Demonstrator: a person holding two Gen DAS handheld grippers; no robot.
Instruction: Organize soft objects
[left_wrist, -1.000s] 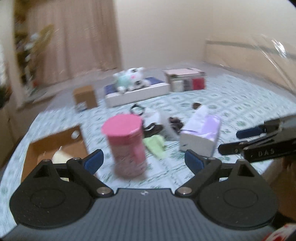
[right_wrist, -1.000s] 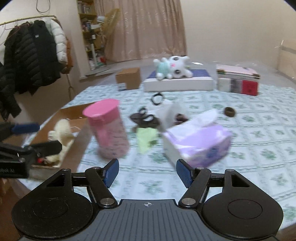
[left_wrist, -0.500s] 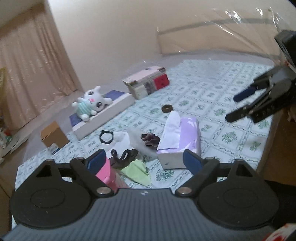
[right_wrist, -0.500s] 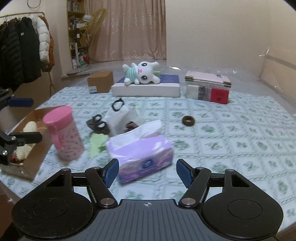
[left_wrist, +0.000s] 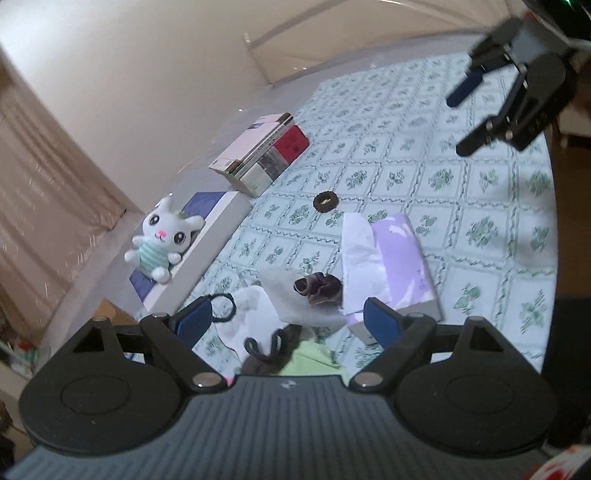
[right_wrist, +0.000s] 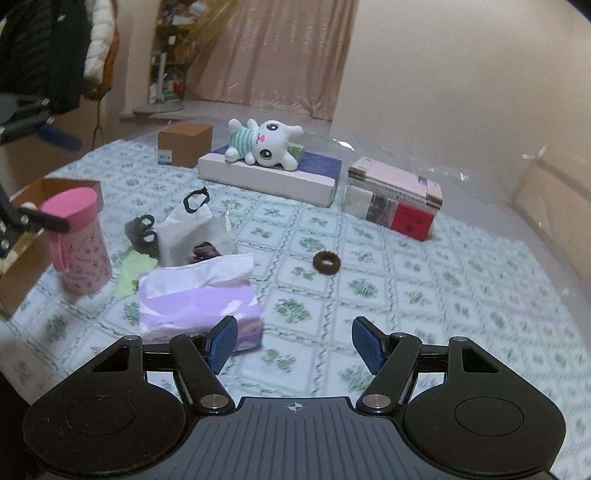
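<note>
A white plush bunny (left_wrist: 162, 240) (right_wrist: 266, 146) lies on a flat white box (right_wrist: 269, 177) at the far side of the patterned cloth (right_wrist: 406, 295). A purple tissue box (left_wrist: 399, 266) (right_wrist: 199, 310) sits near the front. A dark scrunchie (left_wrist: 317, 288) rests on white paper, and a brown one (left_wrist: 325, 201) (right_wrist: 327, 262) lies alone. A green cloth (right_wrist: 135, 269) lies beside a pink cup (right_wrist: 79, 240). My left gripper (left_wrist: 288, 321) hovers open above the paper. My right gripper (right_wrist: 295, 339) is open over bare cloth, right of the tissue box.
Stacked books (right_wrist: 395, 199) stand at the back right and a small cardboard box (right_wrist: 184, 144) at the back left. An open carton (right_wrist: 22, 258) sits at the left edge, with a plush inside. Black hair ties (right_wrist: 195, 199) lie on the paper. Coats (right_wrist: 55, 55) hang beyond the left edge.
My left gripper rolled and swung right, from the pink cup to over the paper and scrunchie. My right gripper moved right and rose; the tissue box now sits left of it. Both stay open.
</note>
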